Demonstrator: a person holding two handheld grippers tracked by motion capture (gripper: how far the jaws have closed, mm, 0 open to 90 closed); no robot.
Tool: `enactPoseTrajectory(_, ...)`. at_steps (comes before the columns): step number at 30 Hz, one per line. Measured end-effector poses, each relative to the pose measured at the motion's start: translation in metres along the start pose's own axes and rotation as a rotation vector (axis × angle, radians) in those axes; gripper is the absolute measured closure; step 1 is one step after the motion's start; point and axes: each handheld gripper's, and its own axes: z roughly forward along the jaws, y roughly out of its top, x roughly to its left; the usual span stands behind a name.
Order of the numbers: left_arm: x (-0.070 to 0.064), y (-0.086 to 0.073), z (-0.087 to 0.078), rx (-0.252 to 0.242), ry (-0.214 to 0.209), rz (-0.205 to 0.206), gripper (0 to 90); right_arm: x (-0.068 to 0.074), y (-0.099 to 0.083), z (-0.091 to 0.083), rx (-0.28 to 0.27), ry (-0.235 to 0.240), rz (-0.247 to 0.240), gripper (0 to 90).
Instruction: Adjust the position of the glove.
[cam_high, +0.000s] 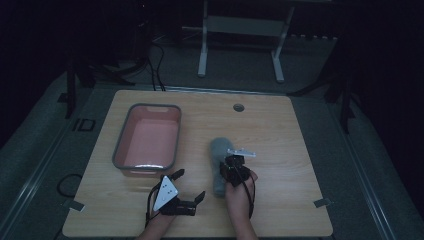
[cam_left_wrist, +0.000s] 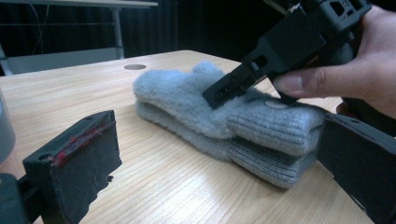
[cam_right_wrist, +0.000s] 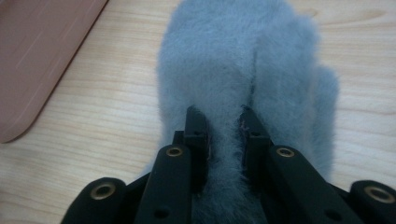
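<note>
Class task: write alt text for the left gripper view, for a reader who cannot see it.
A stacked pair of fluffy grey knitted mittens lies on a light wooden table, with the right claw pressed into the top mitten, held by a hand. The left claw's two black jaws stand wide apart in the foreground, touching nothing.

Pretty dark room overall. Light wooden table (cam_high: 280, 125) with a round cable hole (cam_high: 238, 107) near the far edge, sitting on grey floor (cam_high: 310, 70). Behind it there's a white-legged desk frame (cam_high: 240, 30), plus some black cables (cam_high: 157, 70) trailing around.
</note>
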Motion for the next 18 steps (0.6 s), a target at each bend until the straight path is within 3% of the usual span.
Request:
enactPoseTrajectory(8, -0.001, 0.0, 0.0, 0.003, -0.006, 0.004, 0.1, -0.001, -0.003, 0.003, 0.002, 0.021, 0.0, 66.2)
enactPoseTrajectory(12, -0.001, 0.0, 0.0, 0.003, -0.007, 0.002, 0.1, 0.0, -0.003, 0.003, 0.006, 0.05, -0.007, 54.0)
enactPoseTrajectory(16, -0.001, 0.0, 0.0, 0.002, -0.007, 0.003, 0.1, -0.001, 0.004, -0.007, -0.013, 0.088, -0.014, 49.1)
enactPoseTrajectory(18, -0.001, 0.0, 0.0, 0.002, -0.007, 0.002, 0.1, -0.002, 0.01, -0.018, -0.047, 0.094, -0.049, 42.7)
